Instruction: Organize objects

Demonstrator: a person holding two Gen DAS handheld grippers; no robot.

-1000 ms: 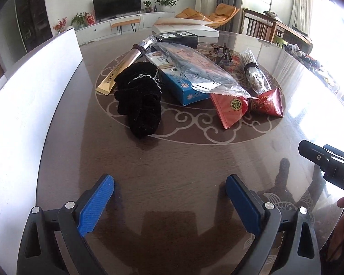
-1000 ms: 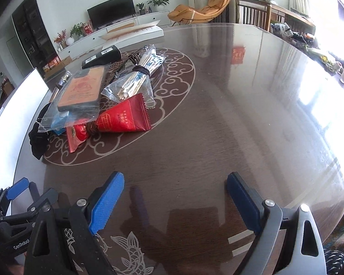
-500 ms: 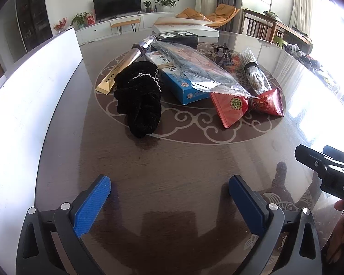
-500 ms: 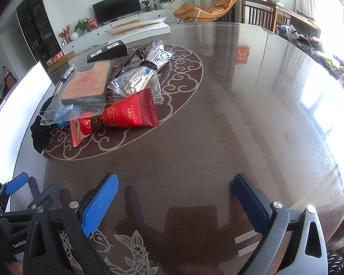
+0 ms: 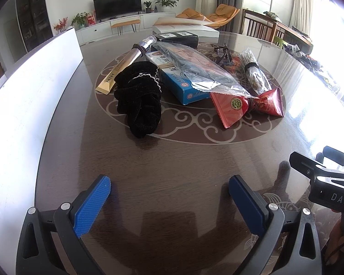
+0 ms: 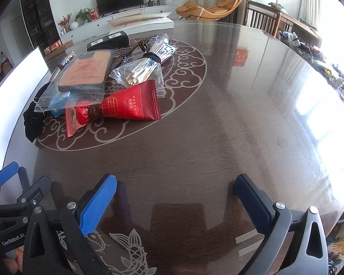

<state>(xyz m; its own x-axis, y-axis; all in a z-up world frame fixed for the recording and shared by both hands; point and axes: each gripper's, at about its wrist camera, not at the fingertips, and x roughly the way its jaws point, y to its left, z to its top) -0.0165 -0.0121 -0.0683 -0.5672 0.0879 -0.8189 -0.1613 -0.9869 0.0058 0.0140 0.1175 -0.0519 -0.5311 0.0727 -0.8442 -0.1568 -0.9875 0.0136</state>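
Over the last second the right gripper point(image 6: 175, 202) had spread its blue-padded jaws fully wide over the near edge of the dark round glass-topped table point(image 6: 217, 137), matching the open, empty left gripper point(image 5: 169, 204), so nothing in the central pile, whose nearest item was the tied red foil packet point(image 6: 130, 107), had yet been picked up.

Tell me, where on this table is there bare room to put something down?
The table is bare to the right of the red packet, out to its sunlit rim, and in the near strip between the black velvet pouch and both open, empty tongs. It is crowded on the scroll-pattern circle, where the blue box, bagged items and packets overlap.
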